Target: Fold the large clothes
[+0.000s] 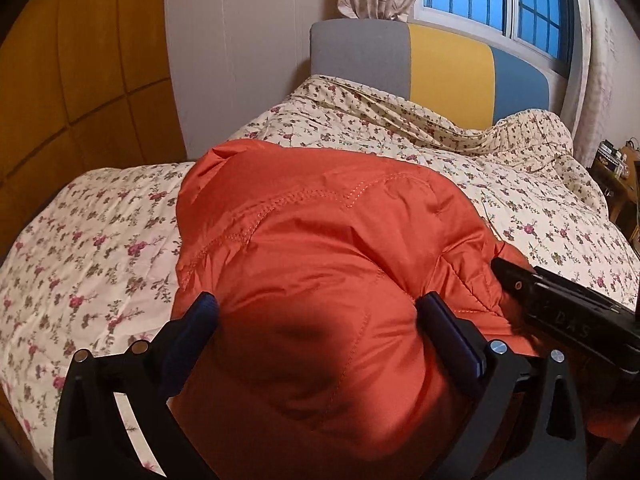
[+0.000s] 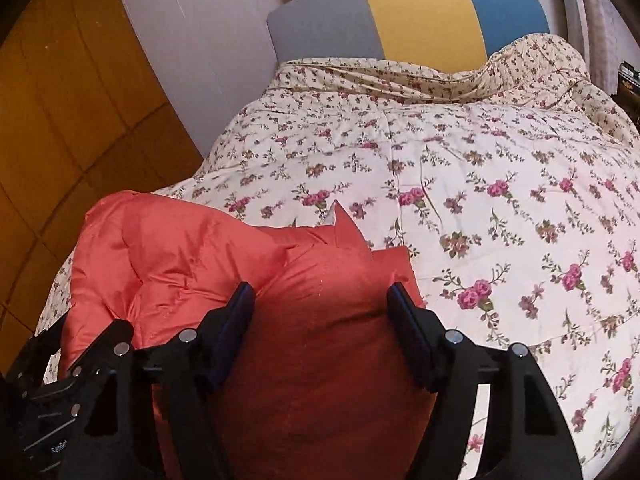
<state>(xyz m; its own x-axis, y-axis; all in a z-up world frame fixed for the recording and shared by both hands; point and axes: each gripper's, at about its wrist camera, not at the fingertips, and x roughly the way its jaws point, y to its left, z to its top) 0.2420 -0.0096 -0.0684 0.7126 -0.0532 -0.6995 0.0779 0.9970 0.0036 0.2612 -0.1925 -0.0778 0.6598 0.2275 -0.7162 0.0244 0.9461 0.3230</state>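
The orange padded jacket (image 1: 320, 248) lies bunched on the floral quilt (image 1: 540, 208) at the foot end of the bed, well away from the tri-colour headboard (image 1: 420, 60) and towards the quilt's wall-side edge. It is a thick, puffy mound, not a flat fold.

Left hand-held gripper (image 1: 318, 312): jaws stand wide, with a fat bulge of jacket filling the gap between them. The fabric presses against both pads, so it appears held.

Right hand-held gripper (image 2: 322, 300): jaws part-way open, a doubled pad of the jacket (image 2: 312, 320) between them and touching both pads. This too reads as a grip on bulk, not on an edge.

Risks, in my judgement:
- The shell looks slick and the filling springy. A grip on compressed bulk could let the material creep out of the jaws, most likely at the right, where a loose corner (image 2: 344, 220) already stands up beyond the fingertips.
- Once released, trapped air and padding would probably spring the fold open.
- The jacket sits near the quilt's wall-side edge; a push that way could slide it off the bed.
- The two hand-held grippers work close together, and the right one's body (image 1: 568, 308) sits just beside the left jaw. A collision or a pinched layer is possible.
- The quilt could be caught underneath and dragged with the jacket.
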